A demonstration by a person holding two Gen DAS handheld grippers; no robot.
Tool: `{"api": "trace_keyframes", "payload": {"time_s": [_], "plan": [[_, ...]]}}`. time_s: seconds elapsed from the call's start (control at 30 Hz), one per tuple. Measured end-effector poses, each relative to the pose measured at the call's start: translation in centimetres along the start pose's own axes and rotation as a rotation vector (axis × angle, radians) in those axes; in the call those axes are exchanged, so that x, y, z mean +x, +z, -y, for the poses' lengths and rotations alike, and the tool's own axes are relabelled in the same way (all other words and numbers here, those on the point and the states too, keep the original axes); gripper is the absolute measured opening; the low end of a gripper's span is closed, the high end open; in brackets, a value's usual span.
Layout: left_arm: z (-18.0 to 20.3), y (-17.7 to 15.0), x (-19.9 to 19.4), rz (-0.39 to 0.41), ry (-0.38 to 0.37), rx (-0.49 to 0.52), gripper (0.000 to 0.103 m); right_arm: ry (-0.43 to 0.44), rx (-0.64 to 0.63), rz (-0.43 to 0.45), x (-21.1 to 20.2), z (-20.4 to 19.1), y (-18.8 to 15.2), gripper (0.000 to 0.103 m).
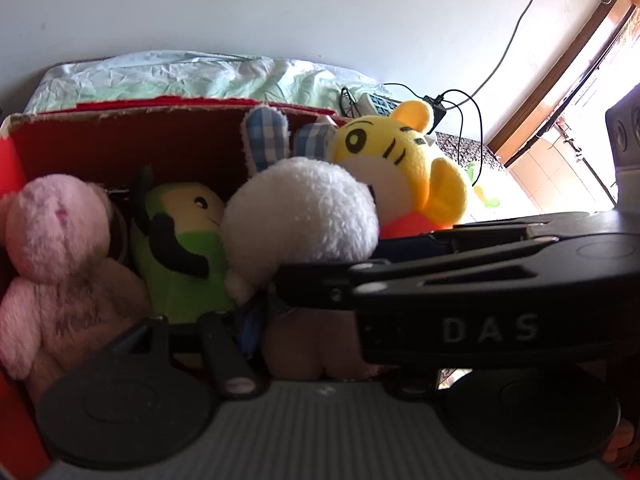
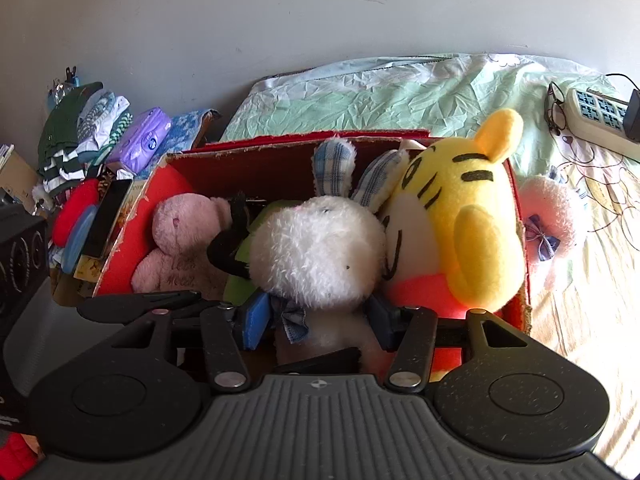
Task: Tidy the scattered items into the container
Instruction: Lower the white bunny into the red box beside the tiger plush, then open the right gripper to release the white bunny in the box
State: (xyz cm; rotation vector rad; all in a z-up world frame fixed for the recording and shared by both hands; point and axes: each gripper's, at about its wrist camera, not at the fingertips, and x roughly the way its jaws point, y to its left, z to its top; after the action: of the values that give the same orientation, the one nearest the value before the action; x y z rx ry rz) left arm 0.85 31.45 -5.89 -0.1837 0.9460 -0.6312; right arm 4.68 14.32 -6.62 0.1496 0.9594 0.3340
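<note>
A red cardboard box stands on the bed and holds a pink bear, a green plush, a yellow tiger and a white bunny with checked ears. My right gripper straddles the bunny's neck, its blue pads just off the fur, so it is open. My left gripper reaches under the bunny's head around a tan plush body. Its right finger is hidden behind the other tool's black arm. A pink plush lies outside the box, to its right.
A crumpled pale green sheet covers the bed behind the box. Glasses and a power strip with cables lie at the back right. Folded clothes and a purple tissue pack are piled to the left, against the wall.
</note>
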Motion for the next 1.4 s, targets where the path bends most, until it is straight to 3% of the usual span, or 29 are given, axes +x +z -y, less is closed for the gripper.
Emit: {"api": "trace_keyframes", "payload": {"time_s": [0.27, 0.47, 0.57, 0.67, 0.77, 1.0, 1.1, 1.27, 1.4], "plan": [[0.4, -0.8, -1.6, 0.034, 0.008, 0.035, 0.058, 0.082, 0.014, 0.135, -3.4, 0.2, 0.2, 0.040], [1.7, -1.6, -4.1, 0.091, 0.014, 0.094, 0.057, 0.215, 0.033, 0.091, -2.7, -0.2, 0.4, 0.034], [2.2, -1.9, -3.9, 0.077, -0.012, 0.129, 0.057, 0.197, 0.041, 0.042, -1.6, -0.4, 0.5, 0.034], [2.7, -1.9, -2.7, 0.061, 0.017, 0.159, 0.057, 0.195, 0.068, -0.009, -0.6, -0.1, 0.5, 0.034], [2.1, -1.5, -1.9, 0.046, 0.004, 0.130, 0.058, 0.166, 0.082, -0.022, -0.2, 0.2, 0.3, 0.033], [1.8, -0.9, -0.1, 0.030, 0.043, 0.112, 0.060, 0.123, 0.108, 0.001, 1.2, 1.4, 0.7, 0.013], [1.8, -0.8, 0.7, 0.032, 0.056, 0.106, 0.062, 0.132, 0.136, -0.003, 1.9, 2.2, 0.8, 0.010], [1.1, -0.7, 1.4, 0.036, 0.054, 0.096, 0.064, 0.155, 0.149, -0.012, 2.1, 2.6, 0.9, 0.009], [1.1, -1.0, 0.8, 0.042, 0.057, 0.108, 0.064, 0.176, 0.126, -0.012, 1.6, 2.0, 0.6, 0.019]]}}
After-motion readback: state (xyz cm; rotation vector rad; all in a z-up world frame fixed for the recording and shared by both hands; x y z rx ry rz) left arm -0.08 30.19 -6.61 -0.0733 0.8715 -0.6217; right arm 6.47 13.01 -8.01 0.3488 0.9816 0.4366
